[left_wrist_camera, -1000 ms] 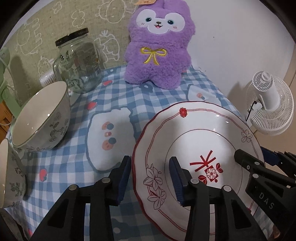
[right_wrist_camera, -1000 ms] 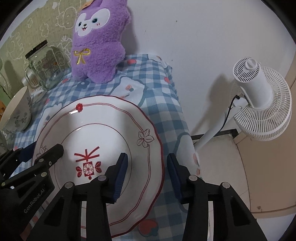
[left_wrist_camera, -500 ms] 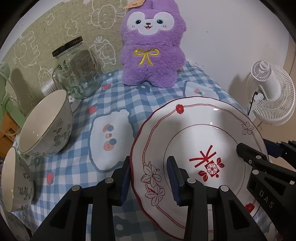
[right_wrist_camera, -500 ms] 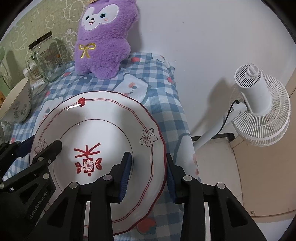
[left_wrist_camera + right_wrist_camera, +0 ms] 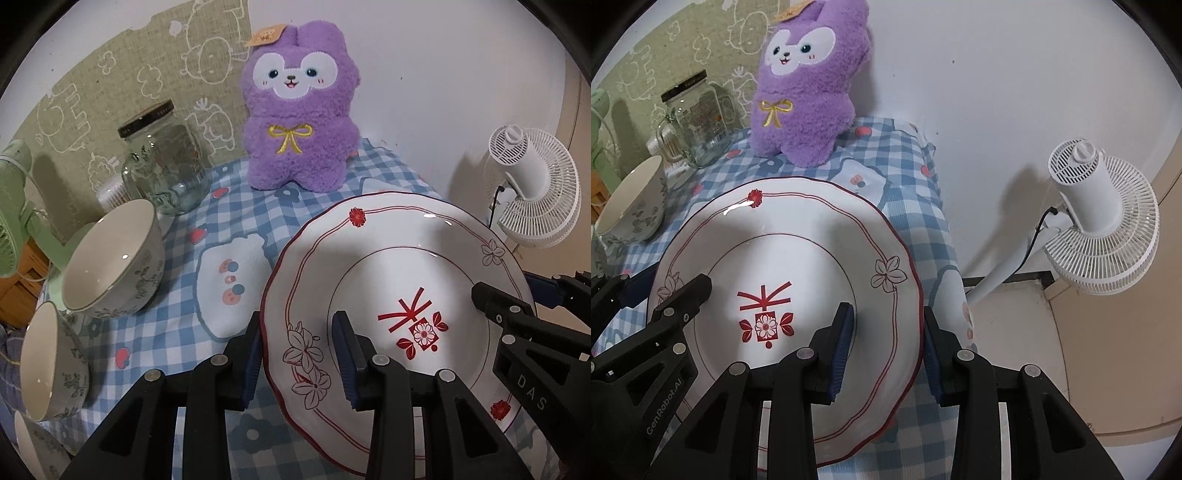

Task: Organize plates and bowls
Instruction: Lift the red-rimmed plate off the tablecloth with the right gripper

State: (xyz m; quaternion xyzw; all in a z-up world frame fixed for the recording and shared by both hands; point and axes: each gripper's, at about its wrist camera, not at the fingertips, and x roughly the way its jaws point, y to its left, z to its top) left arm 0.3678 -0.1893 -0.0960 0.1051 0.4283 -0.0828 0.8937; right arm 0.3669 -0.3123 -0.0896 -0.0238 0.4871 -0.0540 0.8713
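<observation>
1. Left gripper (image 5: 297, 354): jaws straddle the plate (image 5: 391, 302) at its left rim, 1 finger outside, 1 over the well. Clamped or just close, can't tell.
2. Right gripper (image 5: 886, 343): same on the right rim, jaws either side; grip likewise unclear.
3. Plate: white w/ red pattern, tilted, near edge looks raised off the checked tablecloth (image 5: 173, 332); far edge may be touching.
4. Left of it, apart: 2 floral bowls (image 5: 114, 262), a 3rd white rim at bottom-left corner, all separate, not nested.
5. Behind: glass jar (image 5: 164, 158), purple plush (image 5: 299, 122); white fan (image 5: 1100, 218) off the table.
6. Progress, my read: early. Plate in hand, nothing stacked yet; bowls untouched.
</observation>
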